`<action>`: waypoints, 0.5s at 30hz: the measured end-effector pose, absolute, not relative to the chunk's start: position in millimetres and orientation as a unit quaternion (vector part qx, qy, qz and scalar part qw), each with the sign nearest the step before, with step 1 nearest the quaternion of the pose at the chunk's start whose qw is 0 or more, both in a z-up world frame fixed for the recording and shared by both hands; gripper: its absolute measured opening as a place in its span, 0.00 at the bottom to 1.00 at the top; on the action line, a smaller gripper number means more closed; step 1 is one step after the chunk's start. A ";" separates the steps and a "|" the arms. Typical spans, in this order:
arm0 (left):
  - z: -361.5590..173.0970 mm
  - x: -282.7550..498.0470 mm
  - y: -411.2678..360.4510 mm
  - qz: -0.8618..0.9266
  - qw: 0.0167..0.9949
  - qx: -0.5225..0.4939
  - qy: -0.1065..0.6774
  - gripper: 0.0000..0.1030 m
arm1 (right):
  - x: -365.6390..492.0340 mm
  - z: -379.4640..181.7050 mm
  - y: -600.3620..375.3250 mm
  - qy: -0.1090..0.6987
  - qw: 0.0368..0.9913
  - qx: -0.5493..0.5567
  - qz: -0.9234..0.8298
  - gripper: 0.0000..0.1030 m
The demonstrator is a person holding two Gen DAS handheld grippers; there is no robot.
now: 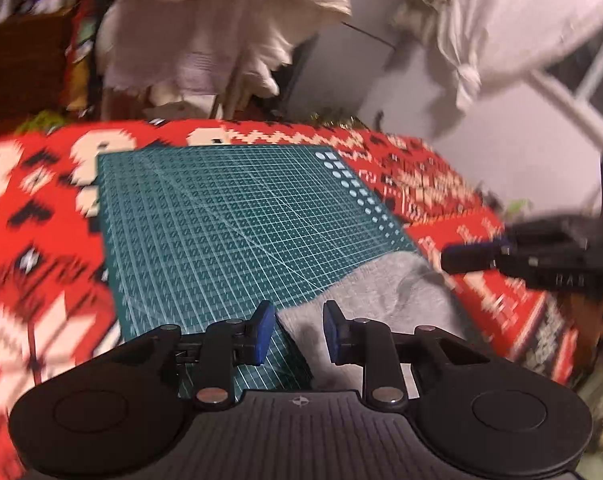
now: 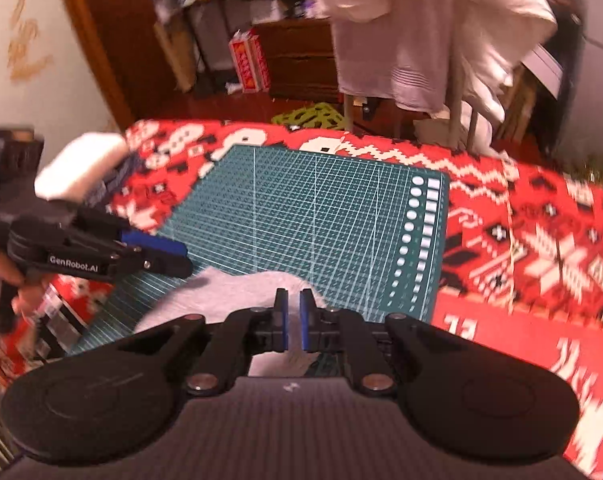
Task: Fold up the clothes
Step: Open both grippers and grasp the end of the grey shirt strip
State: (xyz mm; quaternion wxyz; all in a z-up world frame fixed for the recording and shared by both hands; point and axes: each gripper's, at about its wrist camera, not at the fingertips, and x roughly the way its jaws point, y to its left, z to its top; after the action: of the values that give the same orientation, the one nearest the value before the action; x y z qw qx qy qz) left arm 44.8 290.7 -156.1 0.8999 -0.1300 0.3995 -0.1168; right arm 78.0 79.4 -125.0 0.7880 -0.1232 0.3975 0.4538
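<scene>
A grey garment lies on the near part of a green cutting mat; in the right wrist view it shows as a pale cloth. My left gripper is open, low over the garment's left edge, with nothing between its blue pads. My right gripper hovers over the garment's near edge. Its jaws are drawn together to a thin slit, and I see nothing held in them. From the left wrist view the right gripper is just right of the garment. From the other side, the left gripper is held by a hand.
The mat rests on a red patterned blanket. A folded white cloth lies at the blanket's far left. Pale clothes hang on a rack behind, near a dark wooden cabinet.
</scene>
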 end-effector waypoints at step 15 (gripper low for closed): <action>-153.5 37.9 266.1 -0.116 0.920 0.007 0.375 0.06 | 51.2 -121.4 113.2 0.379 0.755 -0.177 0.505 0.08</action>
State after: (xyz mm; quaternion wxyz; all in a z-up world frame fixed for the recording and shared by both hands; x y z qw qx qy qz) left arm 37.9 266.1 -153.5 0.9197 0.0071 0.3750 -0.1157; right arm 51.2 113.2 -121.4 0.7553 -0.1773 0.3787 0.5047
